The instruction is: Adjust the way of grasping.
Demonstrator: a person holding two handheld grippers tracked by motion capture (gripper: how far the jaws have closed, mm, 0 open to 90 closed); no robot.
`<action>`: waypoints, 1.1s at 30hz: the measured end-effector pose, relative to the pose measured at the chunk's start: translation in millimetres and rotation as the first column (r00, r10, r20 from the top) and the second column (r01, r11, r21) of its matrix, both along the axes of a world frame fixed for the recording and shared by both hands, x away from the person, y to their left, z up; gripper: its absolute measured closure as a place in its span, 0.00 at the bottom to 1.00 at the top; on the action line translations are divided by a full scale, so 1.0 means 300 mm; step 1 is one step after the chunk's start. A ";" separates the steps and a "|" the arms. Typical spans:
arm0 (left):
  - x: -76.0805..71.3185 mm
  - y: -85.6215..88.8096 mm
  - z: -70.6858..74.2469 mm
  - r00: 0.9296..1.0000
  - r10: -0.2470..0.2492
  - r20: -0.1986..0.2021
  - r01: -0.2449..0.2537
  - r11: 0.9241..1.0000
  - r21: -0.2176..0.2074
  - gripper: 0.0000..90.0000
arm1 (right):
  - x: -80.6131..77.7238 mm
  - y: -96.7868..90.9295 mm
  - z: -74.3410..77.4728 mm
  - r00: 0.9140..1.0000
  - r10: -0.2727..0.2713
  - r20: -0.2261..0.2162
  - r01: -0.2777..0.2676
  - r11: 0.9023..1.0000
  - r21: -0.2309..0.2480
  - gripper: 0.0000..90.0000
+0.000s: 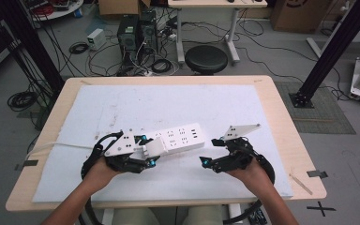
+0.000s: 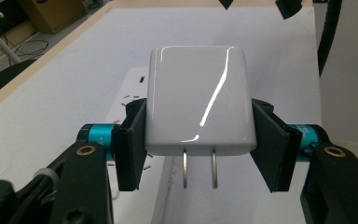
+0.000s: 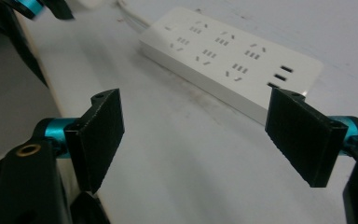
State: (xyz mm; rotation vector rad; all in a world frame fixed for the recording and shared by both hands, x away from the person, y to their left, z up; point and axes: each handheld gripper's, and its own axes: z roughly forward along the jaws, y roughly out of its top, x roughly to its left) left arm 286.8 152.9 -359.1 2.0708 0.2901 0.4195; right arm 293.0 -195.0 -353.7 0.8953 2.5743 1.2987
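White glossy plastic charger block (image 2: 199,100), square with rounded corners and two flat metal prongs (image 2: 199,169), sits clamped in my left tool (image 2: 200,140): the black pads press on its two sides and the prongs point back toward the camera in the left gripper view. From the high view I see the block (image 1: 155,147) held at the near-left end of the long white plastic power strip (image 1: 180,137), which lies flat near the middle of the white mat (image 1: 122,101) on the wooden bench (image 1: 281,117). I judge the step in hand to be carrying the charger to the strip for plugging in. The next move, as I read it, calls for turning the block so the prongs face down, lining them with one two-slot outlet, then pushing straight in. My right tool (image 3: 200,135) stands wide open with nothing between its pads, near the strip's right end (image 3: 233,60); it looks placed to steady the strip against the push. Count: one charger, two prongs, one power strip with three small ports (image 3: 279,76) at its end and two rows of outlets, whose exact number I cannot tell, one white cord (image 1: 58,146) trailing left, two tools.
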 end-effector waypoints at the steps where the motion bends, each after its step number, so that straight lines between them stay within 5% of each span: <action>1: 0.001 -0.008 -0.003 1.000 -0.006 0.004 0.006 1.000 0.015 0.47 | -0.002 0.005 0.002 1.000 0.005 -0.009 -0.005 1.000 0.015 0.22; 10: -0.007 -0.045 -0.012 0.999 -0.030 0.030 0.029 0.999 0.038 0.47 | -0.001 0.051 0.001 0.996 0.041 -0.081 -0.035 0.996 0.077 0.22; 14: -0.008 -0.071 -0.020 0.996 -0.058 0.063 0.054 0.997 0.062 0.47 | 0.006 0.077 -0.006 0.989 0.051 -0.138 -0.035 0.993 0.115 0.22; 25: -0.009 -0.127 -0.036 0.992 -0.101 0.071 0.097 0.993 0.060 0.47 | 0.023 0.109 -0.028 0.971 0.064 -0.228 -0.023 0.984 0.176 0.22; 33: -0.015 -0.169 -0.040 0.987 -0.144 0.077 0.139 0.988 0.070 0.47 | 0.042 0.142 -0.033 0.947 0.102 -0.305 -0.032 0.973 0.227 0.22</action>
